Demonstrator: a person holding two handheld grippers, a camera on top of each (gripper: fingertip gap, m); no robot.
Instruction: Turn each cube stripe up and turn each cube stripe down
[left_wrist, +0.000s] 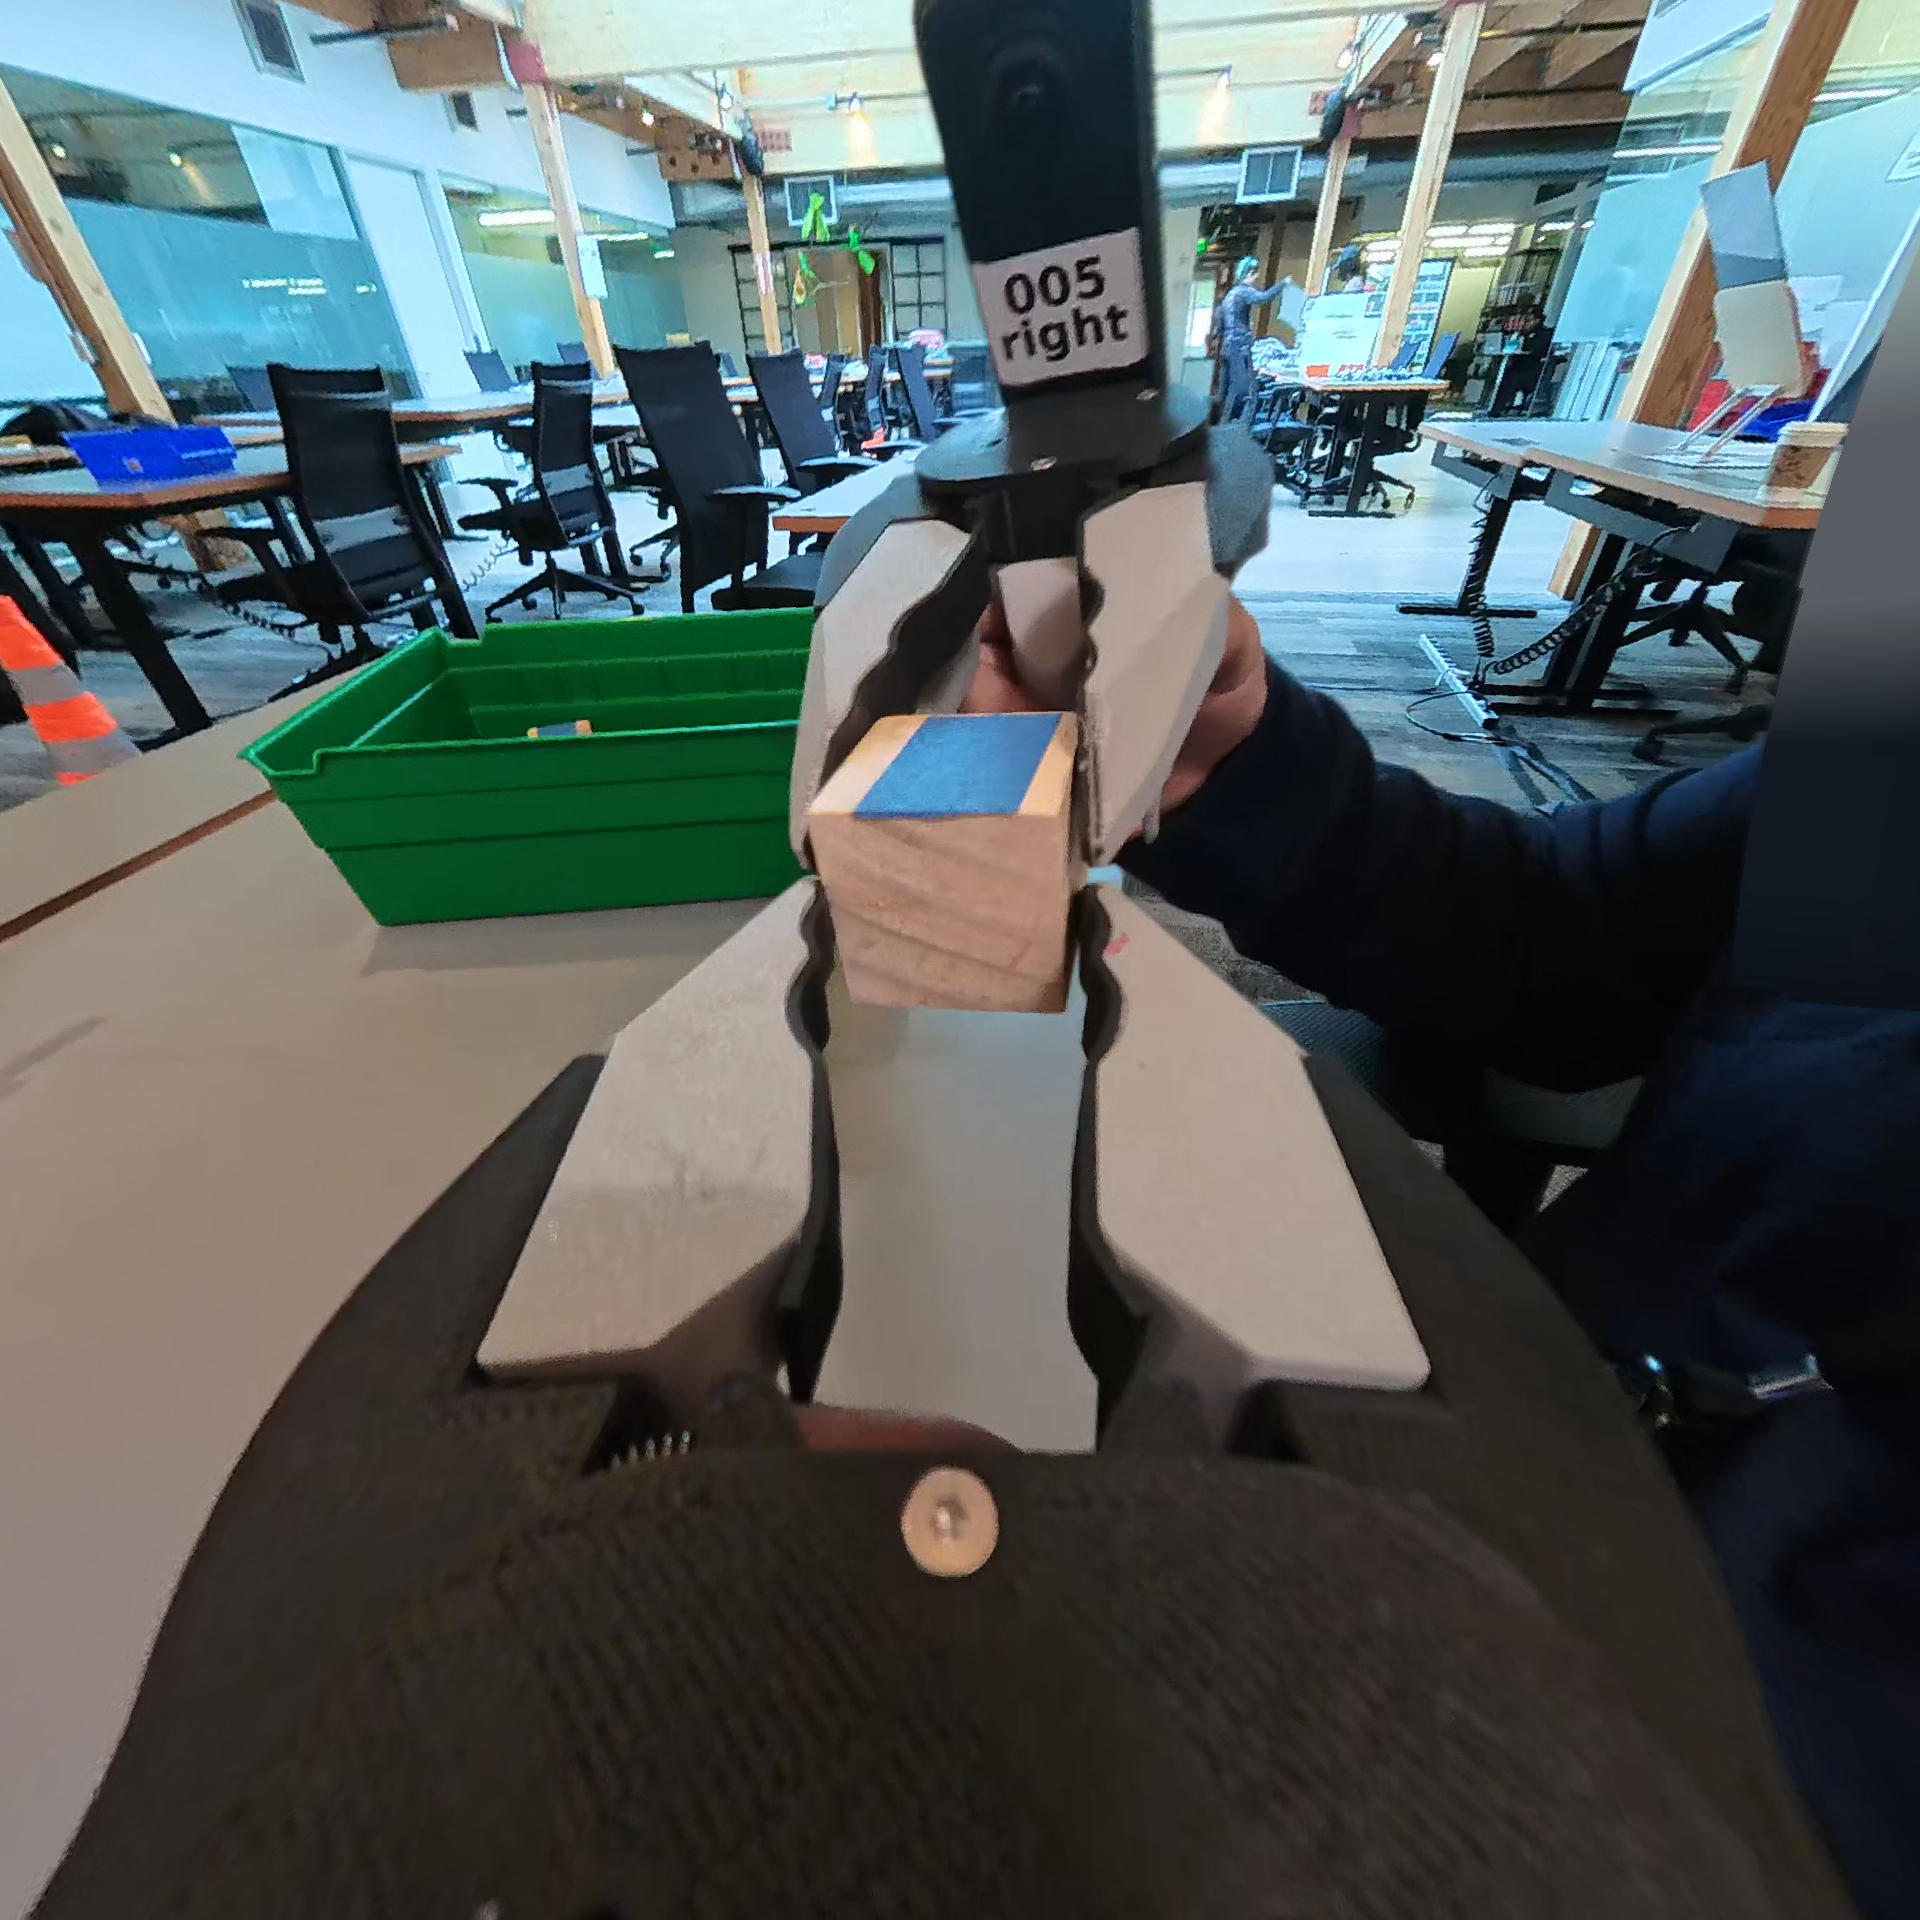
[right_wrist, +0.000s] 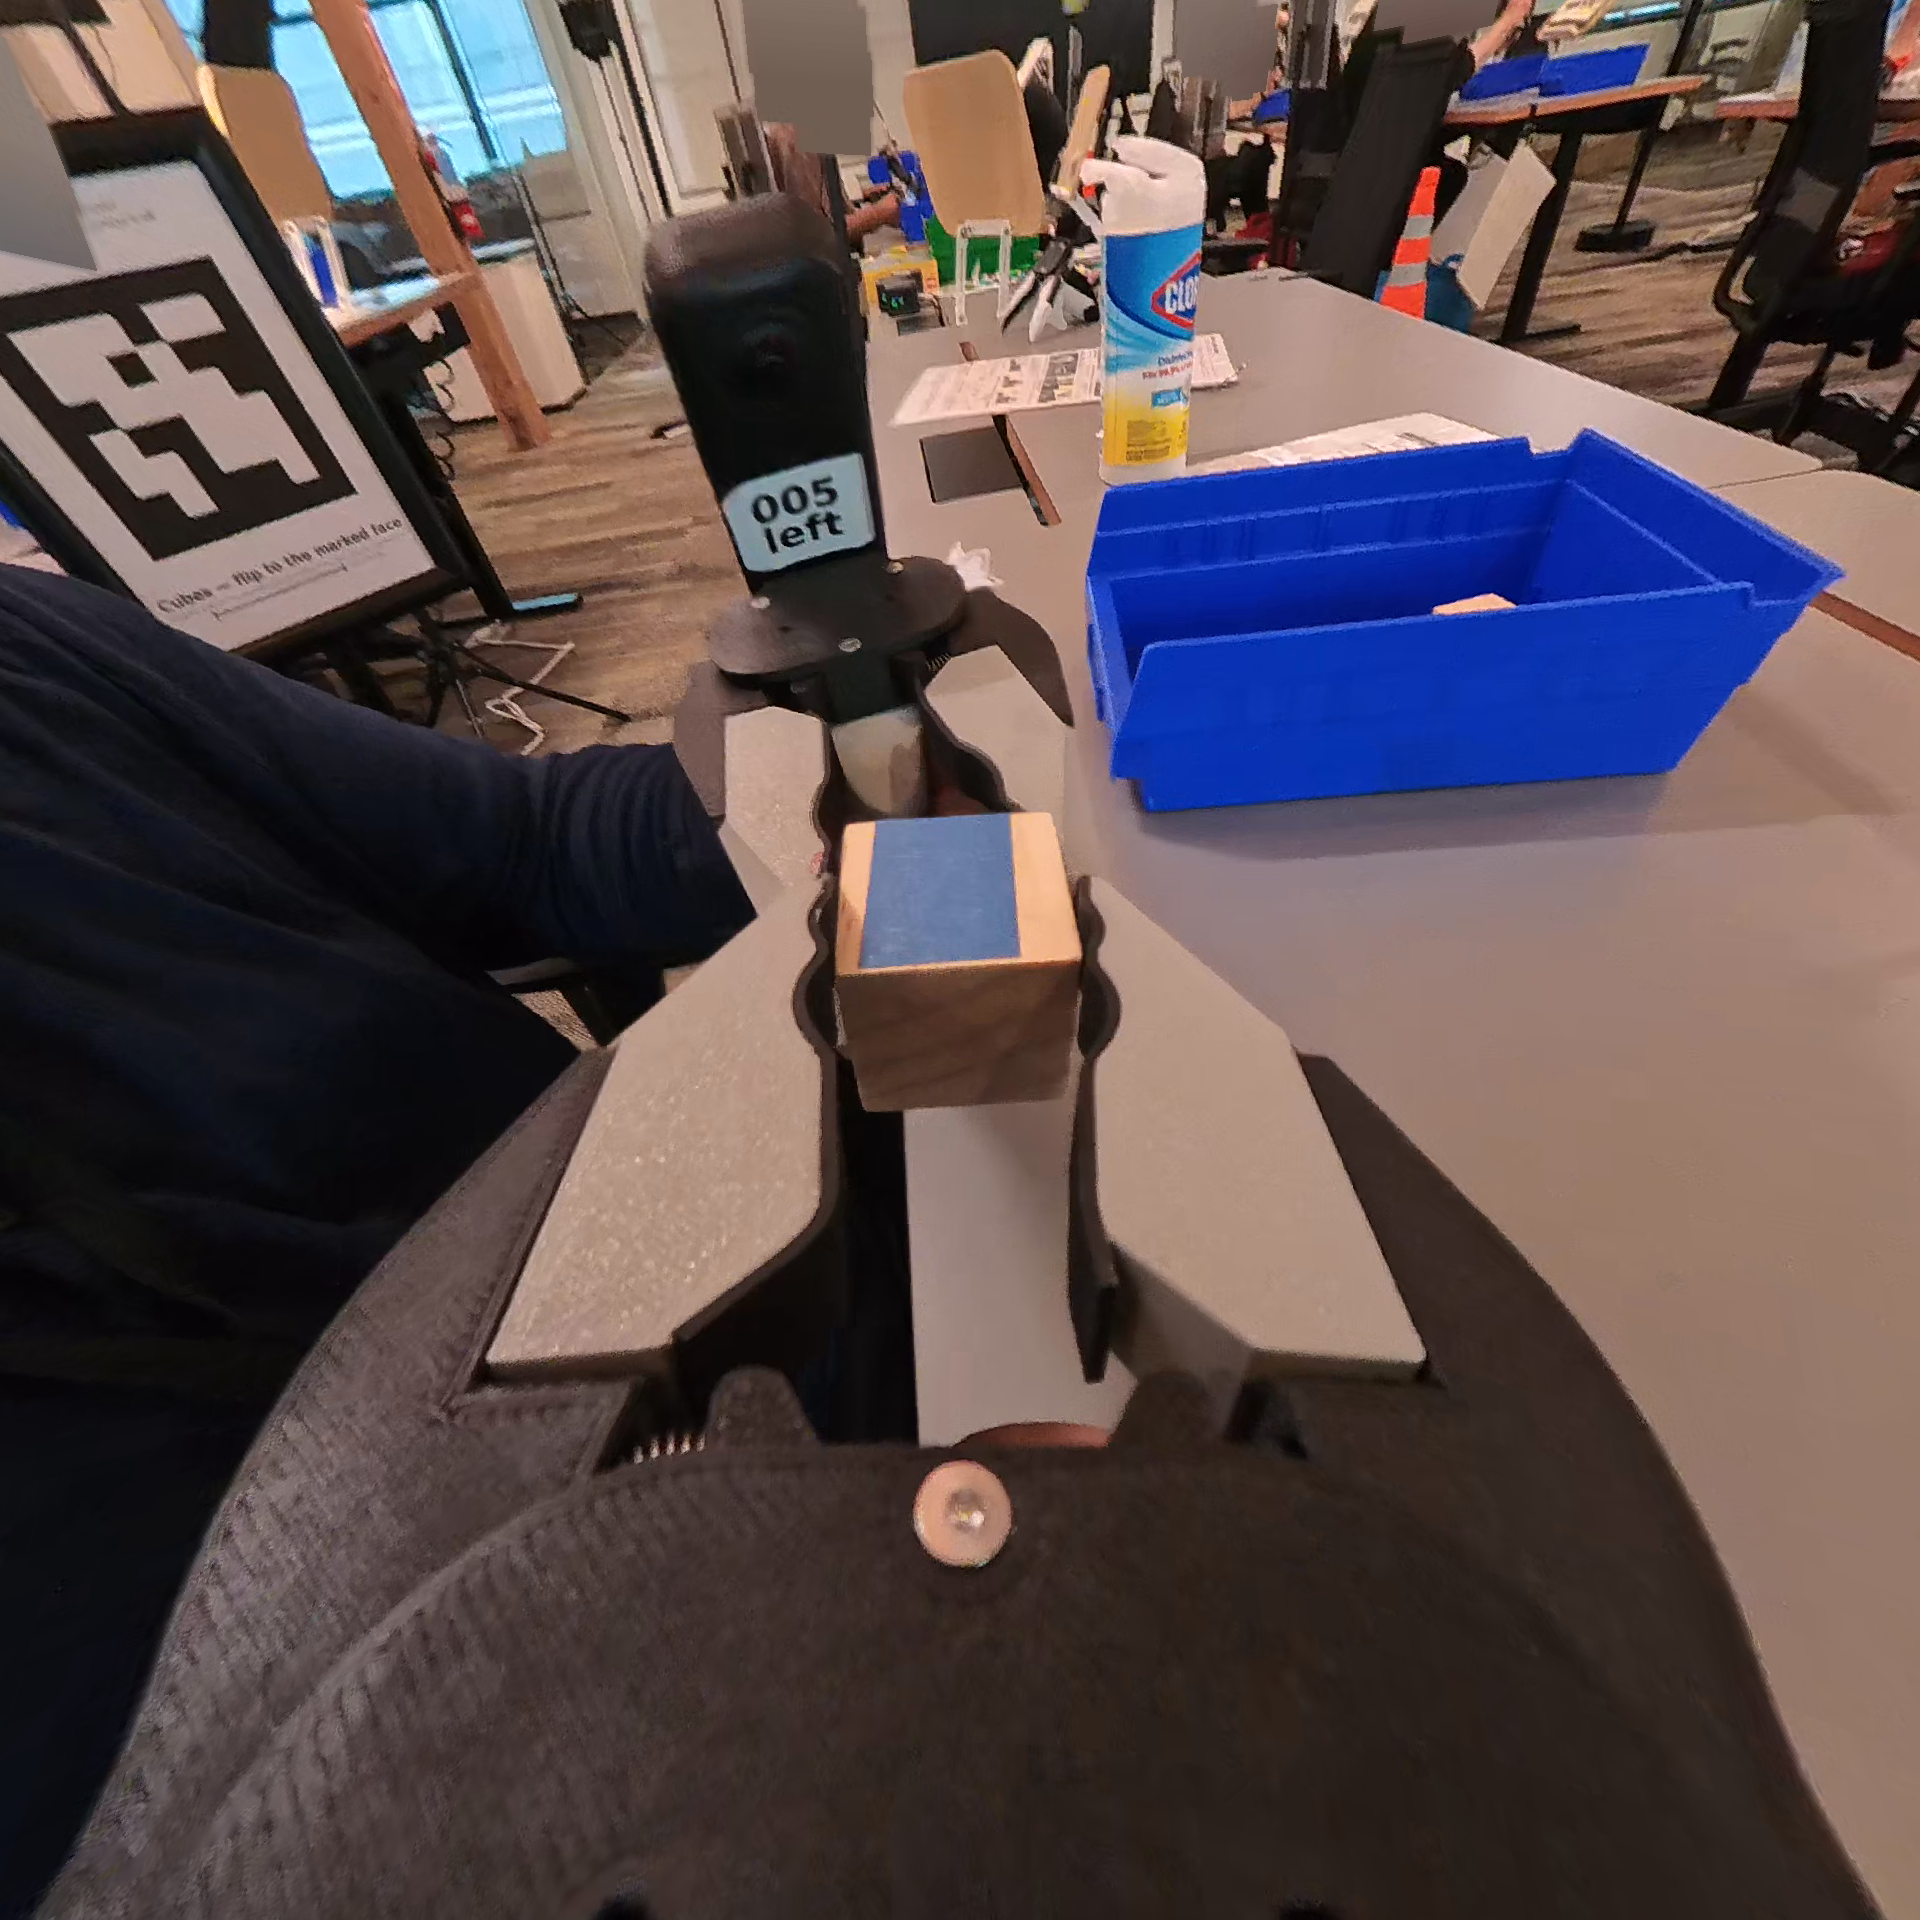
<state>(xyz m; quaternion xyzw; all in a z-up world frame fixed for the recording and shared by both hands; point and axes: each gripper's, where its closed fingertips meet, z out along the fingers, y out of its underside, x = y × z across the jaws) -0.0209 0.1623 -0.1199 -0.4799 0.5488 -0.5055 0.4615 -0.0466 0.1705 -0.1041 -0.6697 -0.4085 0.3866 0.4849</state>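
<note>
A wooden cube (left_wrist: 945, 914) with a blue stripe on its top face hangs in the air over the near edge of the grey table (left_wrist: 260, 1091). My left gripper (left_wrist: 948, 920) and my right gripper (left_wrist: 956, 842) face each other, tip to tip. Both have their fingers pressed on opposite sides of the cube. In the right wrist view the cube (right_wrist: 956, 1029) sits between the right gripper's (right_wrist: 956, 987) fingertips, stripe up. The left gripper (right_wrist: 920, 805) clasps its far side and is partly hidden behind it.
A green bin (left_wrist: 561, 842) on the table holds another striped cube (left_wrist: 561, 729). A blue bin (right_wrist: 1403, 717) holds a wooden cube (right_wrist: 1470, 603). A cleaner bottle (right_wrist: 1148, 343) and papers (right_wrist: 1039, 379) stand farther back. A dark-sleeved arm (left_wrist: 1455, 883) and an orange cone (left_wrist: 52, 707) are nearby.
</note>
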